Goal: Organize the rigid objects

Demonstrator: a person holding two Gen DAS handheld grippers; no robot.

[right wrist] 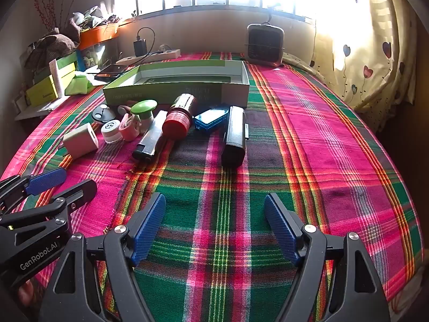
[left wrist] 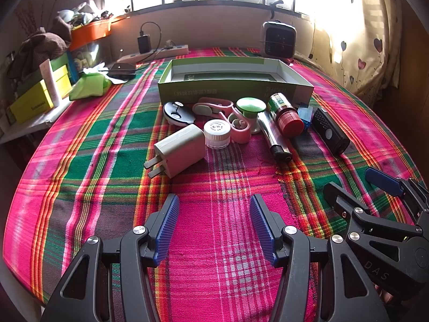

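On the plaid cloth (left wrist: 107, 145), the left claw (left wrist: 214, 204) gapes wide, holding nothing. Beyond it, left to right, lies a cluster: white charger (left wrist: 179, 150), white jar (left wrist: 217, 133), pink clip (left wrist: 240, 128), green-capped piece (left wrist: 250, 106), silver lighter (left wrist: 273, 136), red-capped bottle (left wrist: 284, 114), blue case (right wrist: 211, 118) and black device (left wrist: 331, 132) (all just near of the open green box (left wrist: 230, 87)). The right claw (right wrist: 214, 204) is equally spread and empty.
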